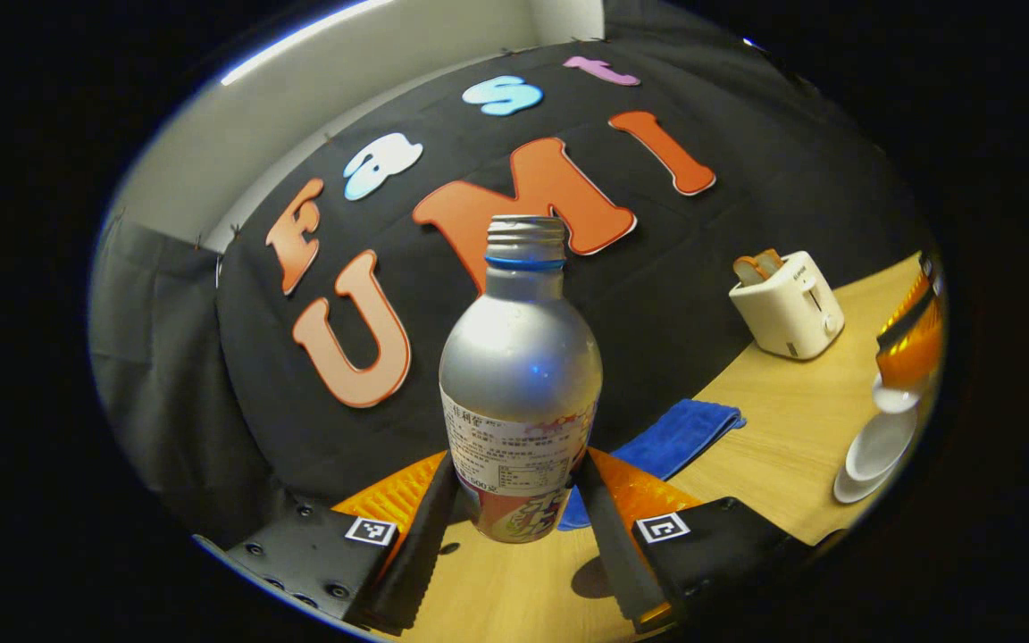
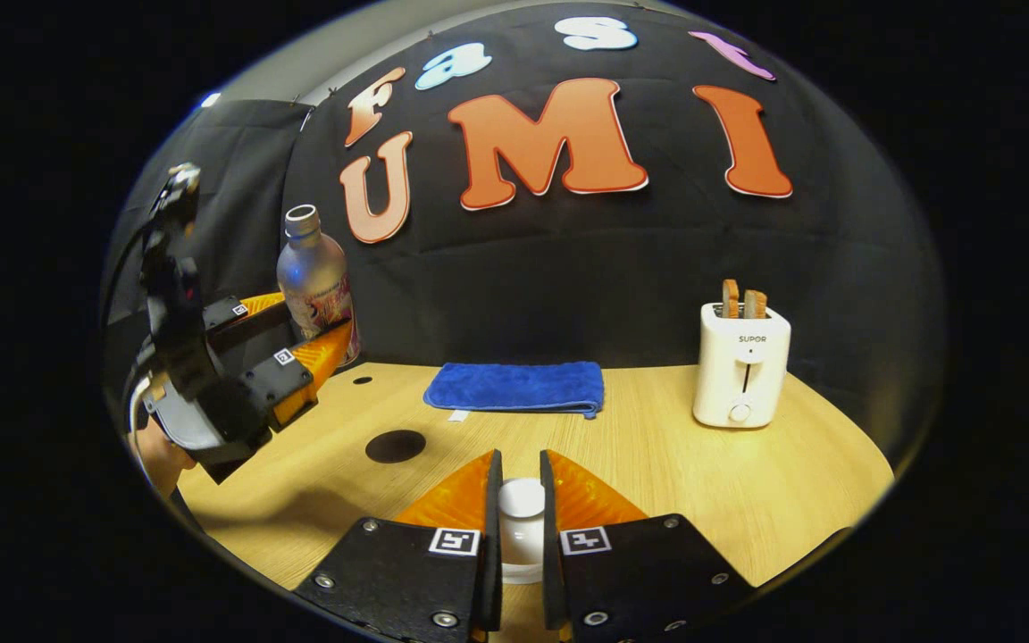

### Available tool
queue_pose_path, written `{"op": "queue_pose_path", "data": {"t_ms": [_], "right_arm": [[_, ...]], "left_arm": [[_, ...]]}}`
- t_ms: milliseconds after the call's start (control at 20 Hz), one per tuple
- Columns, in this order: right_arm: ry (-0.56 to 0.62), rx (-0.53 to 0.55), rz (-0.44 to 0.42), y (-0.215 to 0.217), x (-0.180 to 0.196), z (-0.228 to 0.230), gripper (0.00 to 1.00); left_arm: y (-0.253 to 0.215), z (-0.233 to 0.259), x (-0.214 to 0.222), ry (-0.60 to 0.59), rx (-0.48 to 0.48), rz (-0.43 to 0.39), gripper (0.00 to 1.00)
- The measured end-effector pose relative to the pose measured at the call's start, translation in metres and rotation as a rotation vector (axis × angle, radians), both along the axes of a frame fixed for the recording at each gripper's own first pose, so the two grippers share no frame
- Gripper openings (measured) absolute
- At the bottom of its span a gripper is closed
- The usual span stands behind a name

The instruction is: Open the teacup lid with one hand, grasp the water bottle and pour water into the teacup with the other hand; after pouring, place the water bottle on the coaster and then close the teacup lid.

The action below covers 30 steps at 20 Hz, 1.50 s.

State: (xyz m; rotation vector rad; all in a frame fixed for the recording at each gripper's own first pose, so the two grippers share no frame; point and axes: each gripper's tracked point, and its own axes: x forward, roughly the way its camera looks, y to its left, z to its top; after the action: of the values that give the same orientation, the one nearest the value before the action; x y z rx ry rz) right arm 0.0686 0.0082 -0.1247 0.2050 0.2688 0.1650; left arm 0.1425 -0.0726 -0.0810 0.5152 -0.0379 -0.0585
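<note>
A silver water bottle [image 1: 519,375] with an uncapped mouth stands upright between my left gripper's [image 1: 519,500] fingers, which are shut on its labelled lower part. It seems to hang a little above the table. In the right gripper view, this bottle [image 2: 313,277] and the left gripper [image 2: 318,344] are at the far left. My right gripper [image 2: 522,513] is shut on the white teacup lid [image 2: 522,500]. From the left gripper view, the right gripper [image 1: 912,344] holds the lid [image 1: 894,397] just over the white teacup [image 1: 881,442] on its saucer [image 1: 854,487]. A dark round coaster [image 2: 395,446] lies on the table.
A folded blue cloth [image 2: 514,386] lies at the back of the wooden table [image 2: 702,482]. A cream toaster [image 2: 740,366] with two slices of bread stands at the back right. A hand [image 2: 157,460] holds the left gripper.
</note>
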Motion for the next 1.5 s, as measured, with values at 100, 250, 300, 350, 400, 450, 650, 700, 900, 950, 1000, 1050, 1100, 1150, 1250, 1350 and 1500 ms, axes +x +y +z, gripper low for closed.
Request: {"op": "queue_pose_path", "data": {"t_ms": [100,250,300,350,400,450,650,700,900,950,1000,1050,1100,1150,1250,1350,1500], "right_arm": [[0.008,-0.023,0.002,0.004,0.004,-0.007,0.18],[0.033,-0.032,0.002,0.007,0.008,-0.021,0.19],[0.037,-0.032,0.003,0.009,0.01,-0.023,0.19],[0.041,-0.035,0.003,0.01,0.011,-0.026,0.19],[0.044,-0.04,0.001,0.01,0.012,-0.03,0.19],[0.05,-0.045,0.001,0.011,0.013,-0.033,0.19],[0.077,-0.064,-0.004,0.012,0.013,-0.05,0.19],[0.076,-0.061,-0.008,0.012,0.013,-0.051,0.19],[0.058,-0.055,-0.011,0.016,0.01,-0.05,0.19],[0.053,-0.056,-0.009,0.017,0.01,-0.049,0.18],[0.05,-0.057,-0.007,0.018,0.007,-0.05,0.19],[0.046,-0.068,-0.014,0.017,0.008,-0.05,0.21],[0.047,-0.068,-0.017,0.018,0.007,-0.049,0.22],[0.051,-0.065,-0.019,0.018,0.008,-0.05,0.24],[0.055,-0.063,-0.023,0.016,0.007,-0.051,0.28],[0.059,-0.08,-0.024,0.014,0.006,-0.052,0.34],[0.046,-0.101,-0.015,0.012,0.003,-0.049,0.51]], "left_arm": [[0.0,-0.007,0.006,0.049,-0.102,0.008,0.82],[0.006,-0.017,0.014,0.119,-0.263,0.014,0.82],[0.006,-0.018,0.016,0.15,-0.314,0.008,0.81],[0.009,-0.019,0.02,0.174,-0.359,0.009,0.82],[0.01,-0.024,0.022,0.198,-0.391,0.009,0.82],[0.011,-0.031,0.025,0.213,-0.417,0.016,0.82],[0.025,-0.053,0.031,0.246,-0.442,0.045,0.82],[0.022,-0.056,0.033,0.258,-0.451,0.042,0.82],[0.023,-0.072,0.033,0.298,-0.497,0.042,0.82],[0.024,-0.074,0.035,0.305,-0.51,0.044,0.82],[0.025,-0.076,0.037,0.314,-0.521,0.045,0.82],[0.026,-0.079,0.037,0.322,-0.532,0.047,0.82],[0.028,-0.082,0.039,0.33,-0.542,0.047,0.82],[0.03,-0.085,0.041,0.341,-0.555,0.048,0.82],[0.029,-0.092,0.046,0.371,-0.591,0.034,0.82],[0.025,-0.101,0.05,0.411,-0.626,0.005,0.82],[0.03,-0.118,0.057,0.456,-0.621,0.031,0.82]]}}
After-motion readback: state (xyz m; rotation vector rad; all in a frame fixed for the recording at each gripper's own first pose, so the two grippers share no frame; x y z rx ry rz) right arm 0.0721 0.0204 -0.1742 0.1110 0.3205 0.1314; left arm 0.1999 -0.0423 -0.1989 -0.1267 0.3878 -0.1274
